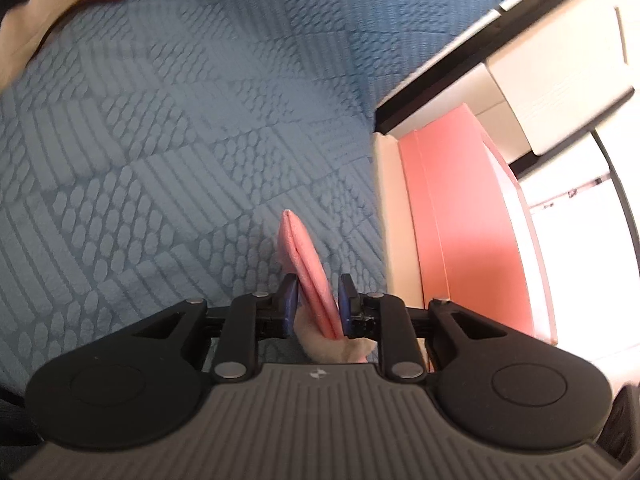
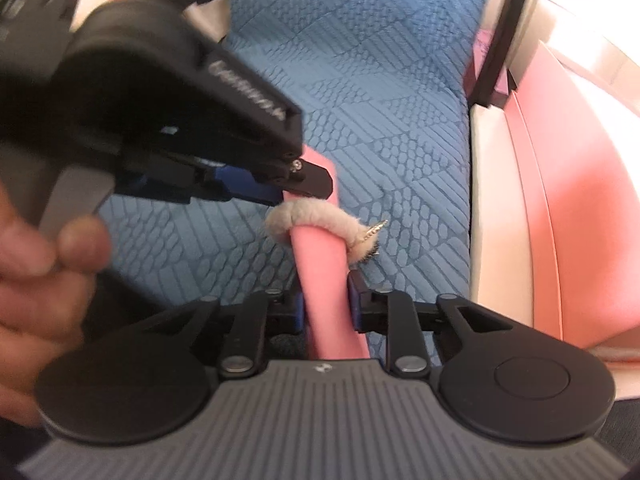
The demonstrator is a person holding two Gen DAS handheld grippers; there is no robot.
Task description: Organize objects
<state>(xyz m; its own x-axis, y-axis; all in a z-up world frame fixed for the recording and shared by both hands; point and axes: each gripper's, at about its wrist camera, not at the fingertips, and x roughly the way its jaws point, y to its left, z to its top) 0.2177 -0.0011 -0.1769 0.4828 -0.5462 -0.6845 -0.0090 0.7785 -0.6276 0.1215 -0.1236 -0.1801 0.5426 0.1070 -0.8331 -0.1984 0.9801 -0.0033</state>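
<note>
A folded pink cloth [image 1: 308, 264] stands on edge between the blue pads of my left gripper [image 1: 318, 300], which is shut on it. In the right wrist view the same pink cloth [image 2: 324, 272] runs up from my right gripper [image 2: 326, 304], whose pads press on its lower end. A fuzzy beige band [image 2: 316, 212] with a small gold charm [image 2: 376, 230] is wrapped around the cloth. The left gripper [image 2: 308, 184] reaches in from the upper left and grips the cloth's far end just above the band. Part of the fuzzy band [image 1: 340, 350] shows below the left pads.
A blue quilted cover [image 1: 180, 140] lies under everything. A cream box with a pink lining [image 1: 460, 220] stands open along the right, its wall [image 2: 496, 200] close to the cloth. A person's hand [image 2: 28, 280] holds the left gripper. A beige object with a red edge [image 1: 60, 4] lies at the far left.
</note>
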